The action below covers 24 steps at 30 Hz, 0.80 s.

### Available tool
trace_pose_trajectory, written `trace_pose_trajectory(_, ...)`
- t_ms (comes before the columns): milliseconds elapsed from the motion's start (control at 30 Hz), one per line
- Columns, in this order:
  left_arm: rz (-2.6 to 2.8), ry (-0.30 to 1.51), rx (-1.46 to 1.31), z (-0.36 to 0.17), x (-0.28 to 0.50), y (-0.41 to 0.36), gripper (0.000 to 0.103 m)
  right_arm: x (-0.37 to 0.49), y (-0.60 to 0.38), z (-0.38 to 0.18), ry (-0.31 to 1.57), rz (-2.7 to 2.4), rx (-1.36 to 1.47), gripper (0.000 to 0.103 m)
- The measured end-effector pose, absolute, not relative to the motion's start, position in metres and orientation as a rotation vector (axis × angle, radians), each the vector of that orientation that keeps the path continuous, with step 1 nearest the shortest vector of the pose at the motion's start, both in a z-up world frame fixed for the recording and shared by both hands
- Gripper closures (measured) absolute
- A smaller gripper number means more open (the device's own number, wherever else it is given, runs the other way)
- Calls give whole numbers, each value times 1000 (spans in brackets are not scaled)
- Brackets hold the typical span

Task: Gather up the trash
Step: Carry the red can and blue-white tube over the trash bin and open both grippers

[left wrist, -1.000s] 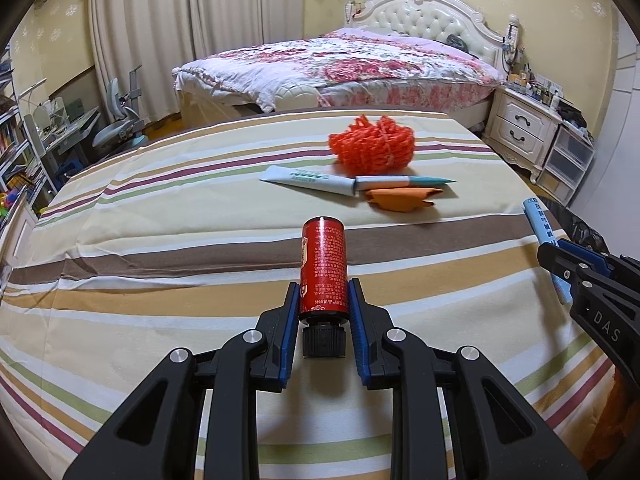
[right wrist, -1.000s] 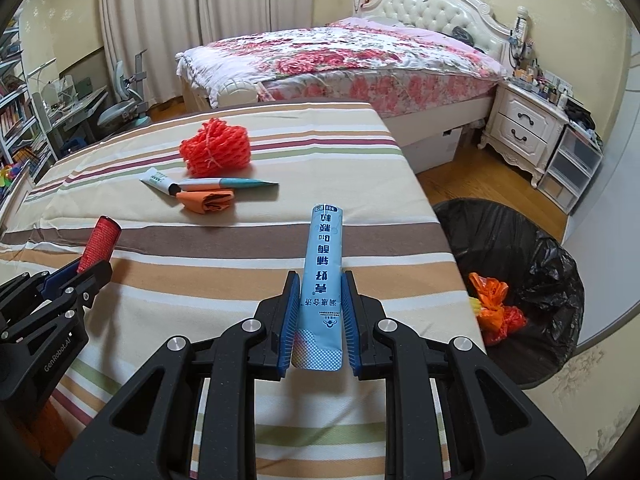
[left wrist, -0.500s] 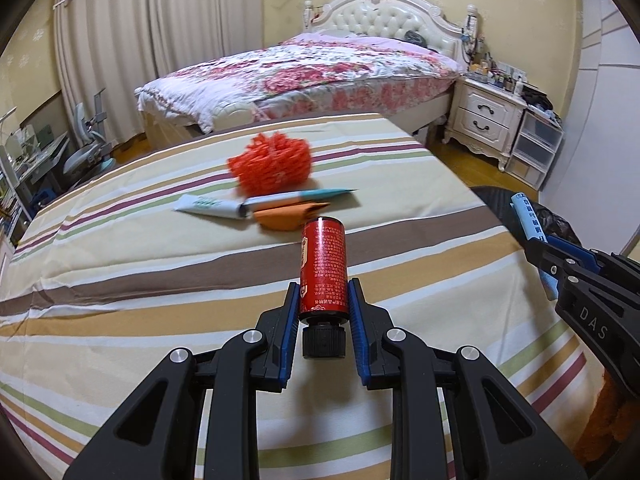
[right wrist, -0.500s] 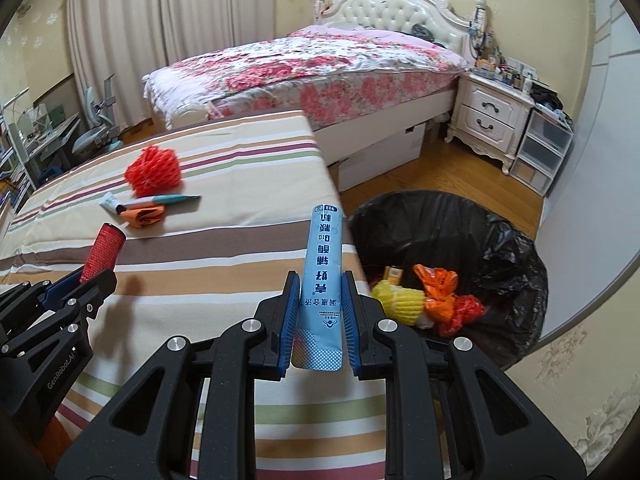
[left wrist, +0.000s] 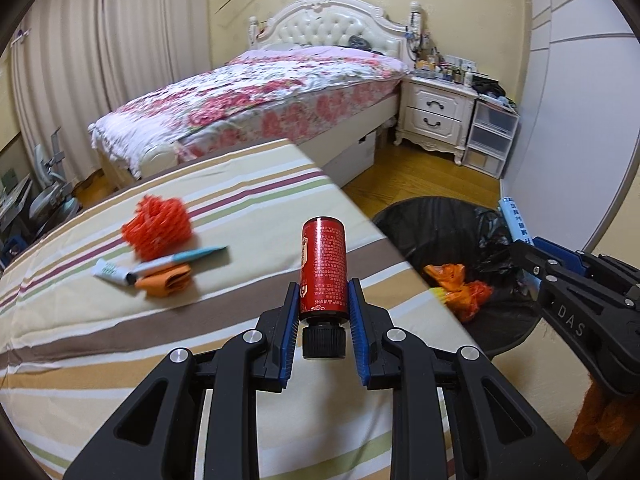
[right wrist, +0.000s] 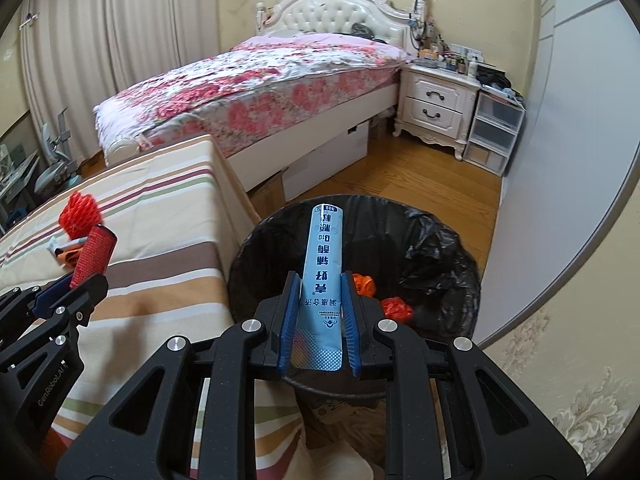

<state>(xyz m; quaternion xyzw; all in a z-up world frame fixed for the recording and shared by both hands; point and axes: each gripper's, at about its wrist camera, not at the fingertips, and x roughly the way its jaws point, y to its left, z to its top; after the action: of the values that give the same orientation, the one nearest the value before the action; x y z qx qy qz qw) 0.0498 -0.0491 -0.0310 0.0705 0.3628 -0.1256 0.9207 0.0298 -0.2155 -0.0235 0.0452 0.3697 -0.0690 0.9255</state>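
My left gripper (left wrist: pixel 323 300) is shut on a red bottle (left wrist: pixel 323 268) with a black cap, held above the striped table's right edge. My right gripper (right wrist: pixel 319 300) is shut on a light blue tube-shaped wrapper (right wrist: pixel 323 276) and holds it over the black-lined trash bin (right wrist: pixel 440 248). The bin holds orange and yellow scraps (right wrist: pixel 396 306). An orange net (left wrist: pixel 158 226), a white tube (left wrist: pixel 110 271), a teal pen (left wrist: pixel 188 258) and an orange folded paper (left wrist: pixel 166 282) lie on the table (left wrist: pixel 100 344). The bin also shows in the left wrist view (left wrist: pixel 432 224).
A bed with a floral cover (right wrist: pixel 272 76) stands behind the table. A white nightstand (right wrist: pixel 436 108) and clear drawers (right wrist: pixel 496 136) stand by the right wall. Wooden floor (right wrist: pixel 400 176) lies between the bed and the bin.
Both grippers have swung right with their loads. The right gripper now holds the blue wrapper over the bin; the left gripper has come to the table's right edge.
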Motion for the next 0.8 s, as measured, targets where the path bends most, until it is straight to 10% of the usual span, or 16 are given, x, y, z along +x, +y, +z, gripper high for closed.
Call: trace_pose_trajectory(800, -322, 780, 258, -52, 106, -134, 77, 67, -272, -40, 783, -231, 169, 80)
